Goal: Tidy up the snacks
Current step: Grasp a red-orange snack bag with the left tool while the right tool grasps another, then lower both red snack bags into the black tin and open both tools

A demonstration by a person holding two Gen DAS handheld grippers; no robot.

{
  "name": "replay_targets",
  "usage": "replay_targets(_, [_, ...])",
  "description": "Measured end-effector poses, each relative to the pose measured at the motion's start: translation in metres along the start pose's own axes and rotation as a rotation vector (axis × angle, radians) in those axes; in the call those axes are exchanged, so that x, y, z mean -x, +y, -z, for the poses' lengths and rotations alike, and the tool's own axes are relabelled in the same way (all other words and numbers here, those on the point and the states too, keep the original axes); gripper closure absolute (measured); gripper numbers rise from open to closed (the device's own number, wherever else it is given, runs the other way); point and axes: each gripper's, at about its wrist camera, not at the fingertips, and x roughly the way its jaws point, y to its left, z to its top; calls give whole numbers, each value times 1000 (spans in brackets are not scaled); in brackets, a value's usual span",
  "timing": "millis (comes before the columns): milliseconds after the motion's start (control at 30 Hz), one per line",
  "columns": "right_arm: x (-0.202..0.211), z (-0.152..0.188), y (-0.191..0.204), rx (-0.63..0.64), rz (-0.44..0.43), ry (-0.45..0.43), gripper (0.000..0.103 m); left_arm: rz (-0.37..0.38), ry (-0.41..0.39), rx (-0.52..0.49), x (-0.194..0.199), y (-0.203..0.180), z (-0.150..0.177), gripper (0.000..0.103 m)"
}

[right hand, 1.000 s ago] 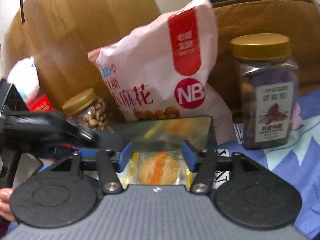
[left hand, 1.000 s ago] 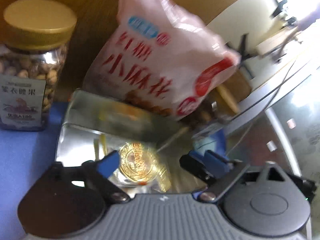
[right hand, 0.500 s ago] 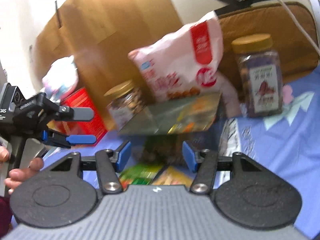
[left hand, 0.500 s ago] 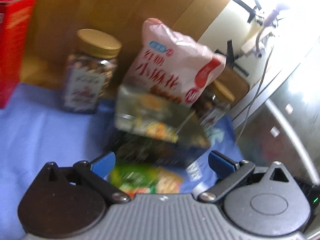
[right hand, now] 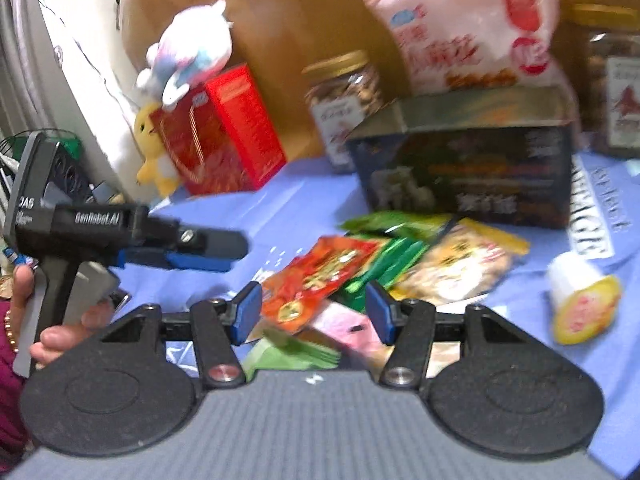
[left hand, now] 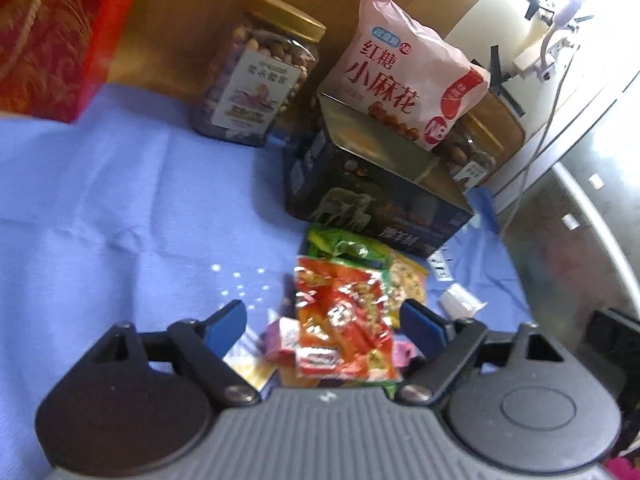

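Several small snack packets lie in a heap on the blue cloth [left hand: 120, 208], with a red-orange packet [left hand: 344, 316] [right hand: 316, 276] on top. Green packets [left hand: 348, 244] [right hand: 392, 224] and a yellow packet [right hand: 460, 264] lie beside it. Just behind the heap stands an open dark tin box [left hand: 376, 208] [right hand: 464, 176]. My left gripper [left hand: 326, 328] hovers over the heap; its jaws are closing, the red-orange packet lies between them, and neither pad touches it. In the right wrist view the left gripper [right hand: 224, 252] comes in from the left. My right gripper [right hand: 314, 312] is open above the same heap and holds nothing.
A pink snack bag [left hand: 404, 76] [right hand: 472, 28] leans behind the tin, between two gold-lidded nut jars [left hand: 260, 72] [right hand: 616, 80]. A red gift box [right hand: 224, 132] with plush toys [right hand: 188, 52] stands at the left. A small jelly cup [right hand: 580, 300] lies at the right.
Both grippers have drawn back from over the open tin, and the heap of packets has come into view below them. The left jaws have narrowed a little.
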Motion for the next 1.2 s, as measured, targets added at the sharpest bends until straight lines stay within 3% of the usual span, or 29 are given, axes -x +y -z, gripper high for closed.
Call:
replay_targets(100, [-11, -3, -5, -50, -17, 27, 44, 66, 47, 35, -17, 5, -5, 32])
replay_targets(200, [-22, -5, -13, -114, -32, 70, 47, 76, 63, 52, -31, 8, -6, 44])
replay_targets(267, [-29, -3, -19, -142, -39, 97, 63, 89, 66, 68, -33, 10, -5, 59])
replay_targets(333, [-30, -1, -20, -152, -51, 94, 76, 71, 63, 63, -32, 9, -3, 65])
replay_targets(367, [-28, -1, -19, -152, -56, 84, 77, 62, 58, 57, -30, 8, -2, 68])
replay_targets(700, [11, -11, 15, -3, -77, -74, 82, 62, -58, -41, 16, -28, -6, 68])
replay_targets(767, [17, -17, 14, 3, -74, -101, 82, 67, -67, -49, 18, -37, -14, 75])
replay_targets(867, [24, -29, 1, -31, -69, -118, 82, 68, -48, -27, 9, -48, -33, 86])
replay_targets(1100, [46, -61, -38, -123, -42, -178, 84, 76, -35, -94, -28, -87, -69, 90])
replay_targets(1133, [49, -64, -43, -132, -39, -187, 84, 83, -39, -102, -31, -92, -73, 92])
replay_targets(1167, [51, -66, -47, -139, -36, -195, 84, 86, -42, -106, -34, -96, -77, 100])
replay_targets(1200, [52, -69, -52, -147, -33, -202, 84, 80, -44, -110, -38, -99, -81, 100])
